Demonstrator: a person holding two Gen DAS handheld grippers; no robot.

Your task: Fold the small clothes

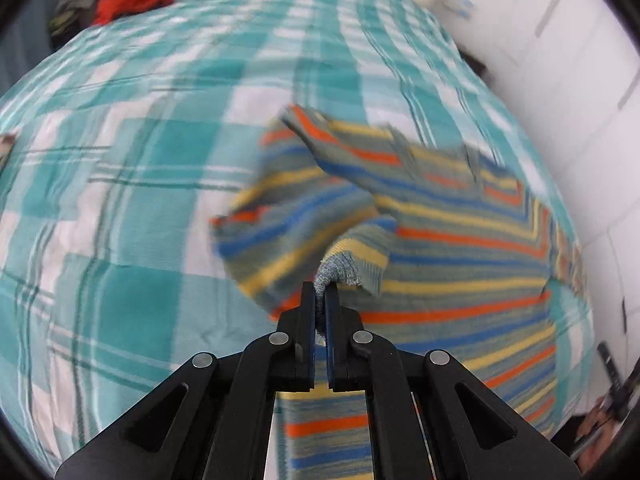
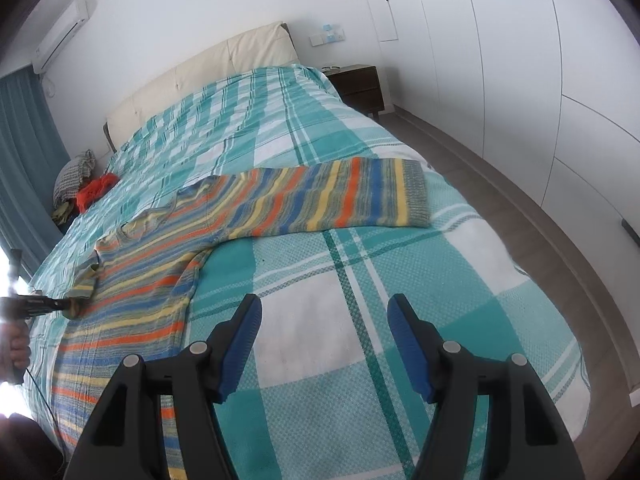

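A knitted sweater with orange, yellow, blue and grey stripes lies on the teal checked bedspread. My left gripper is shut on the grey ribbed cuff of one sleeve, and the sleeve is lifted and bunched in front of the jaws. In the right wrist view the sweater lies spread out, one sleeve stretched toward the bed's right edge. At the far left of that view the left gripper pinches the other sleeve's end. My right gripper is open above bare bedspread, to the right of the sweater's body, with nothing between its blue pads.
A pile of other clothes with a red piece sits at the bed's far left edge, also seen as the red piece. A cream headboard, a dark nightstand, white wardrobes and a teal curtain surround the bed. A hand holds the left gripper.
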